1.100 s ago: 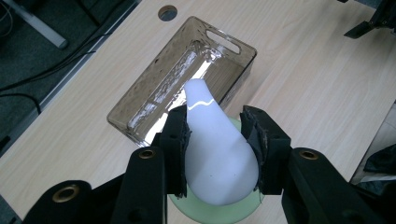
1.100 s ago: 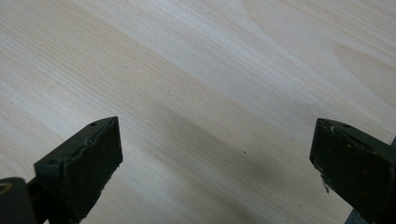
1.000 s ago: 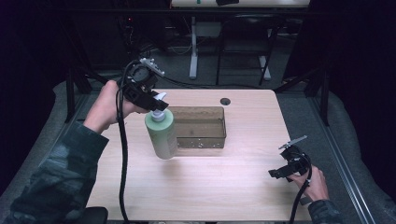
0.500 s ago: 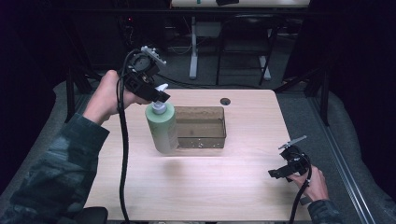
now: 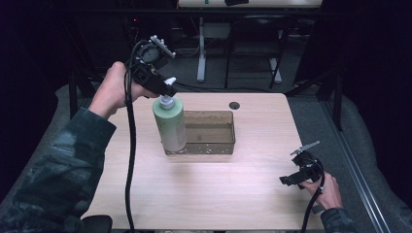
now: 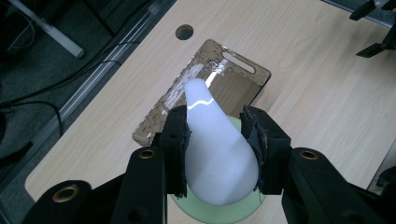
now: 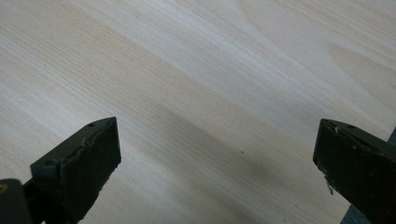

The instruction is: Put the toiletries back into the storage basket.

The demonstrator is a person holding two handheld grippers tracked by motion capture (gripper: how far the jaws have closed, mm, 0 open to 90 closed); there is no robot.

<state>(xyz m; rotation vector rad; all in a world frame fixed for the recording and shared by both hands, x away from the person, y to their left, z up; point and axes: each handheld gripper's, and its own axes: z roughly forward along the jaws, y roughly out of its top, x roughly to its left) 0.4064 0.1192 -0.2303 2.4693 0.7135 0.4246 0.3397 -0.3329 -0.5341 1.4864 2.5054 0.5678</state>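
Both forearms wear dark, mottled camouflage sleeves, the left sleeve (image 5: 53,174) showing far more cloth than the right sleeve (image 5: 335,221). The left hand-held gripper (image 5: 167,92) is black, with a grey three-cornered plate on top and a thick black cable (image 5: 130,160) trailing from it. Its jaws are black bars with round brass-coloured rivets. The right hand-held gripper (image 5: 286,180) is black too, carrying a similar grey plate and a thinner black cable.

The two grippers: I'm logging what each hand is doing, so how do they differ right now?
The left gripper is shut on the white pump head of the green bottle; the right gripper is open with nothing between its jaws. In the high view the left one is raised beside the brown tray, while the right sits low by the table's near corner. Both are hand-held.
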